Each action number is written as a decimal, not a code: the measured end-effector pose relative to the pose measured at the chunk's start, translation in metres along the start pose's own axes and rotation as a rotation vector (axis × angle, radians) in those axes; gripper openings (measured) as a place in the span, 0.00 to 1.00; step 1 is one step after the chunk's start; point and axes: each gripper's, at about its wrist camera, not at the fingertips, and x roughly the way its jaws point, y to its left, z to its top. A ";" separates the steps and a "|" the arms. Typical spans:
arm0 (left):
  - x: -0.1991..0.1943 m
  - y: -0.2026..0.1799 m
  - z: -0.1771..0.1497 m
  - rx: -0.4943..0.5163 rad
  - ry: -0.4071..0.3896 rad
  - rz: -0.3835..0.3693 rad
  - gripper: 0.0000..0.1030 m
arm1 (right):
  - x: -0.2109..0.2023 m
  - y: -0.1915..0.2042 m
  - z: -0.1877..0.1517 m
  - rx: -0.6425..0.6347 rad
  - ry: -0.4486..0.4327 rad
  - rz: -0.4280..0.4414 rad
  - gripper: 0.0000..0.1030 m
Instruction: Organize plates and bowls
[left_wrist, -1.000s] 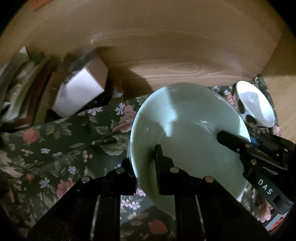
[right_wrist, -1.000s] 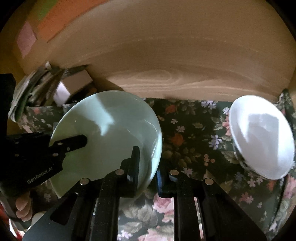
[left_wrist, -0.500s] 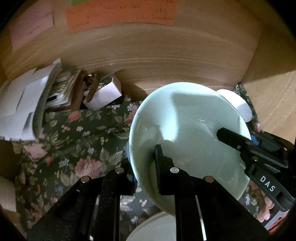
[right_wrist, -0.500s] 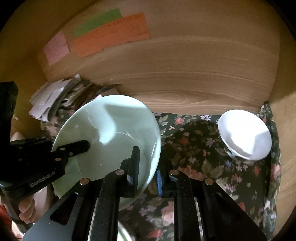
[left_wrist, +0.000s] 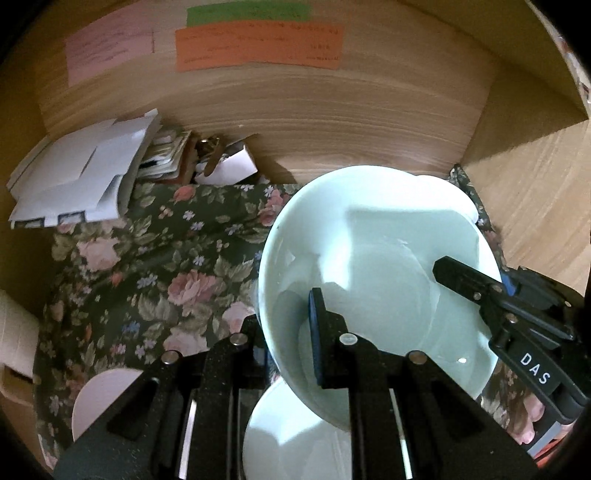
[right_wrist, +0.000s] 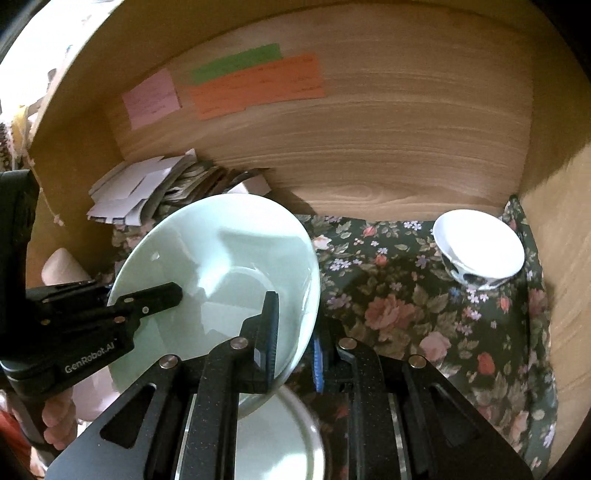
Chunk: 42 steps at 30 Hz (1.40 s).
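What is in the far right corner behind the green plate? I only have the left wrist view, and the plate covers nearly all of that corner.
Observer: A white bowl with dark spots on its outside stands on the floral cloth there.
Operator: Is it touching the green plate?
Observer: No. The green plate is well apart from it, with bare cloth between them.
Operator: I see only one finger of the right gripper. Where is the other?
Observer: Under the rim. The right gripper has its jaws shut on the plate's edge, one finger above and one below.
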 end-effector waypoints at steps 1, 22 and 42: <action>-0.004 0.000 -0.003 -0.002 -0.003 0.001 0.14 | -0.005 0.004 -0.005 0.004 -0.007 0.007 0.14; -0.053 0.037 -0.061 -0.063 -0.037 0.049 0.14 | -0.018 0.056 -0.039 -0.032 -0.022 0.085 0.14; -0.061 0.108 -0.097 -0.181 -0.007 0.116 0.14 | 0.024 0.124 -0.052 -0.119 0.067 0.172 0.14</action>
